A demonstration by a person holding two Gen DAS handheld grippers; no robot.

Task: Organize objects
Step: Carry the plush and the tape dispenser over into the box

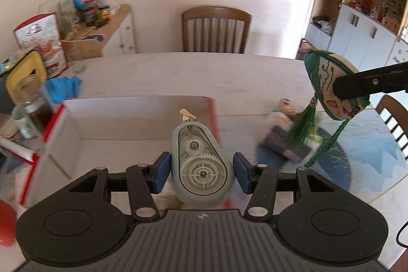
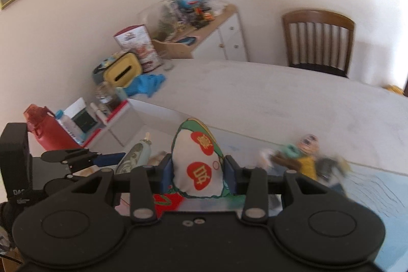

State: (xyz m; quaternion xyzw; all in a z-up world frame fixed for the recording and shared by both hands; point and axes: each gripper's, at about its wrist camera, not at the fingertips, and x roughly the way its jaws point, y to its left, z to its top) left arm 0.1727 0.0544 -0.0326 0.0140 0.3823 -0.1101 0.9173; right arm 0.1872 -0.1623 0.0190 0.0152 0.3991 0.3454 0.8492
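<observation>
In the left wrist view, a grey teardrop-shaped correction tape dispenser with clear gear window [image 1: 202, 162] is being seen between the blue pads of the left gripper [image 1: 201, 171]. The jaws are standing apart, with a visible gap on each side of the dispenser, so it is not being gripped; whether it is dropping or already resting cannot be told. Below it, a white cardboard box with red edges [image 1: 132, 119] is lying open on the pale wooden table [image 1: 193, 73], and the dispenser is positioned over the box's right part. To the right, a green embroidered fabric sachet with a green tassel [image 1: 329, 83] is being held aloft by the black finger of the right gripper [image 1: 367, 84]. Under it, a blurred small cartoon figurine [image 1: 285, 106] and a dark flat item are lying on a blue printed mat [image 1: 369, 144].

In the right wrist view, the sachet [image 2: 201, 165] is being clamped firmly between the right gripper's blue pads [image 2: 200, 175], jaws narrowed onto the cloth. The dispenser [image 2: 137, 154] and the left gripper [image 2: 107, 159] are showing at lower left, just beside the box [image 2: 119, 119]. The figurine [image 2: 303, 152] is lying on the mat, near the table's bare part.

As judged, the organizing is partway: the dispenser is being delivered to the box, the sachet is being carried but not yet placed, and the figurine and dark item are left untouched.
</observation>
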